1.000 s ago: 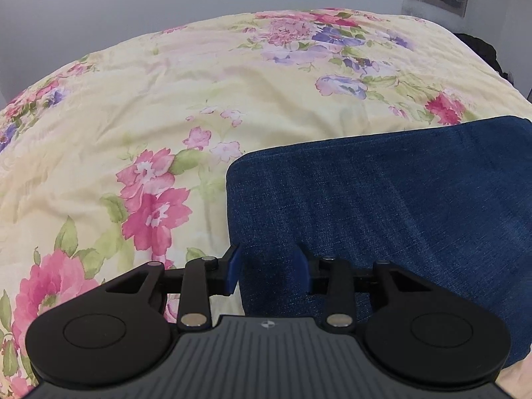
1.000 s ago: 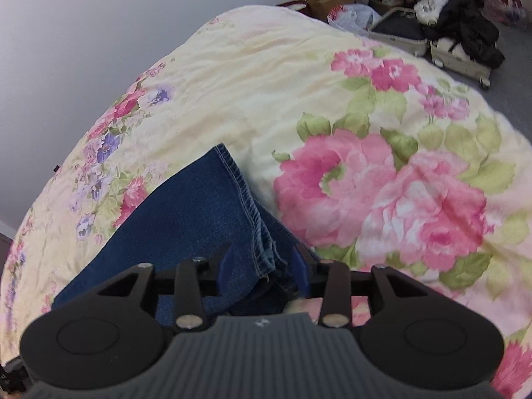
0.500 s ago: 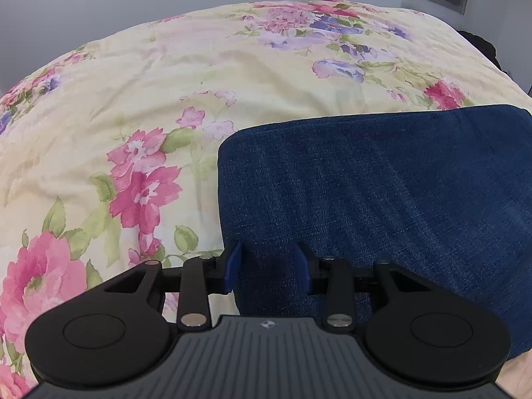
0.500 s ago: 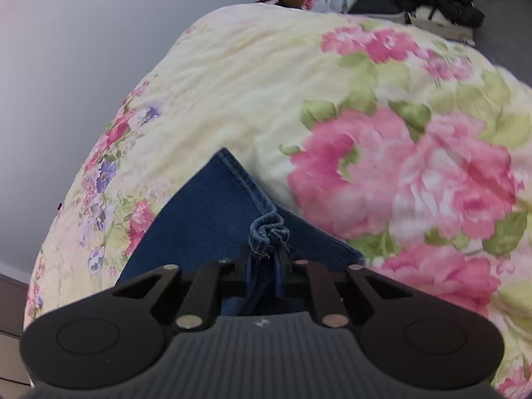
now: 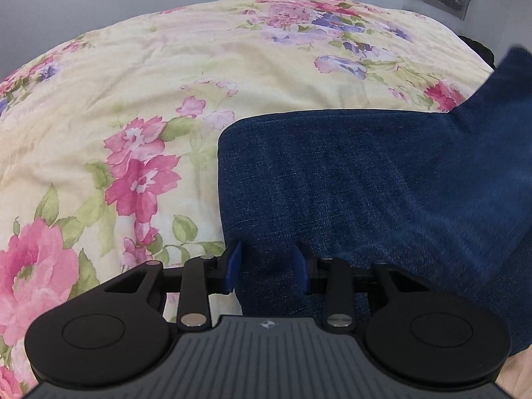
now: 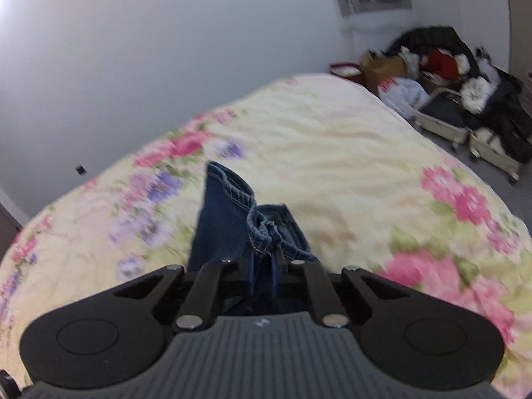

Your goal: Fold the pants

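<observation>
The right claw (image 6: 264, 266) is clenched on the bunched hem end of the pants (image 6: 229, 219), and its jaws have just been closing, with the denim gathered between them; the cuff stands up crumpled ahead of the fingertips, lifted clear of the bed (image 6: 332, 153). The pinch looks narrow, taking only a gather of seam rather than the full width of the leg, so my first worry is that the weight of the trailing denim could drag the fabric out of the jaws as the leg is carried over. A one-point hold could also let the loose side of the hem droop and land as a skewed or twisted fold. The left claw (image 5: 267, 264) is released, its blue pads standing apart over the near corner of the pants (image 5: 349, 179) without visibly pressing on them, though the view is too low to be sure whether the fingertips touch the cloth. The rest of the garment lies flat on the floral bedcover (image 5: 166, 76), with one part rising at the right edge of the left view. If that corner is not pinned, a pull from the right side may slide the whole stack across the soft cover and misalign its edges.
</observation>
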Demonstrator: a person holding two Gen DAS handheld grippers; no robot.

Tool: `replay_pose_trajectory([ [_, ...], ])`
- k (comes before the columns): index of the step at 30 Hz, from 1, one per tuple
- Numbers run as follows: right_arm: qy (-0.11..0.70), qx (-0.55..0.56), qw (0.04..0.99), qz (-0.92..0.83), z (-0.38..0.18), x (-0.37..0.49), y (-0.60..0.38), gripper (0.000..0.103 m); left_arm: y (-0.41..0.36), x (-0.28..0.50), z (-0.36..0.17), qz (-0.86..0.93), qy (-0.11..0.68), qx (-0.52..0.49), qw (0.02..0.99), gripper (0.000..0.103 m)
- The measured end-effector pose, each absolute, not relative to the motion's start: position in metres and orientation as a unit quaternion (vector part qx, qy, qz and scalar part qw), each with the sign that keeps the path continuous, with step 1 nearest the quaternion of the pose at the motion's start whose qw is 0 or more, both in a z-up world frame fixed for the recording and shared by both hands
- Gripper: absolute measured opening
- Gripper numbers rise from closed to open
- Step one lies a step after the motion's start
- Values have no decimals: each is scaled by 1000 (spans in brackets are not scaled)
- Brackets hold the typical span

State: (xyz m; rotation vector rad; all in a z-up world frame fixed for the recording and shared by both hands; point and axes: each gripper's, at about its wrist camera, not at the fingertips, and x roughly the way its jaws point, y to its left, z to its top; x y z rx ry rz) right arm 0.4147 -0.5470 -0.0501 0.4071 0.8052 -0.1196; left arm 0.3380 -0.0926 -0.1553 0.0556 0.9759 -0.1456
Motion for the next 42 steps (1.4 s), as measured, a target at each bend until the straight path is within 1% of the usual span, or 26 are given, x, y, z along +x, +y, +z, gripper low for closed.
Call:
replay_pose_trajectory([
  [3, 451, 231, 857, -94, -109, 392, -576, 4, -97, 338, -156, -67, 470, 38, 879, 41],
  [6, 464, 273, 836, -106, -151, 376, -593, 6, -98, 340, -155, -64, 472, 37, 879, 41],
  [7, 465, 280, 833, -107, -157, 375, -595, 9, -97, 339, -154, -64, 472, 37, 878, 41],
  [8, 467, 275, 833, -110, -159, 376, -594, 12, -97, 340, -152, -65, 472, 35, 878, 41],
  [10, 470, 249, 838, -122, -156, 377, -591, 24, -95, 339, -148, -72, 469, 31, 880, 41],
  [11, 468, 228, 844, -129, -151, 377, -589, 27, -92, 339, -144, -77, 466, 27, 881, 41],
  [15, 439, 143, 876, -139, -127, 375, -578, 28, -83, 348, -127, -79, 442, 9, 894, 41],
  [18, 413, 112, 897, -109, -116, 378, -564, 26, -78, 365, -117, -77, 428, -11, 900, 36],
  [19, 406, 101, 903, -97, -115, 382, -558, 18, -78, 371, -115, -80, 426, -14, 901, 35],
  [21, 402, 79, 908, -82, -118, 392, -546, 10, -79, 383, -116, -84, 421, -10, 903, 33],
  [23, 403, 68, 909, -79, -126, 404, -538, 8, -81, 395, -123, -83, 423, -1, 902, 29],
  [24, 404, 70, 909, -76, -131, 409, -536, 5, -81, 402, -128, -79, 424, 2, 902, 29],
  [29, 426, 75, 898, -82, -165, 427, -536, 3, -77, 425, -155, -74, 437, -2, 896, 21],
  [34, 445, 78, 889, -77, -195, 428, -537, 2, -78, 432, -170, -77, 439, -3, 895, 19],
  [39, 444, 67, 890, -82, -189, 426, -535, 3, -79, 418, -150, -76, 425, 13, 902, 19],
  [42, 415, 52, 905, -75, -174, 409, -531, 4, -81, 394, -133, -100, 422, 25, 901, 19],
])
